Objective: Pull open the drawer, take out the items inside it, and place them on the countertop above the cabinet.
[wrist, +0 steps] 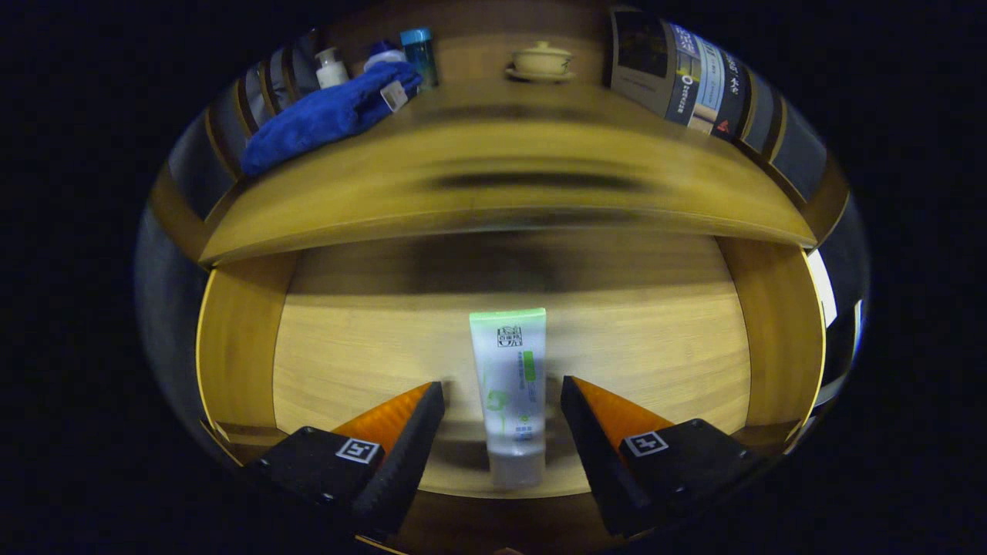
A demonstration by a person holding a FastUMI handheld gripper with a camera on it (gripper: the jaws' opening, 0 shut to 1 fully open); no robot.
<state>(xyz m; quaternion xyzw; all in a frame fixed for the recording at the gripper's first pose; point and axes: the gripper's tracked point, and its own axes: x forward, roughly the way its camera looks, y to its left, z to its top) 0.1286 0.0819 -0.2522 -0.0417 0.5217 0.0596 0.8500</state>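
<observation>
The wooden drawer (pixel 347 347) is pulled open below the countertop (pixel 493 162). A white tube with a green end (pixel 509 393) lies flat on the drawer floor, its cap end toward me. My gripper (pixel 501 397) is open, one finger on each side of the tube, with a gap between each finger and the tube. On the countertop at the left lies a folded blue cloth (pixel 328 116).
Behind the cloth stand a small white bottle (pixel 331 68) and a blue-capped bottle (pixel 420 54). A pale lidded cup on a saucer (pixel 542 62) sits at the back middle of the counter. Books or boxes (pixel 678 73) stand at the back right.
</observation>
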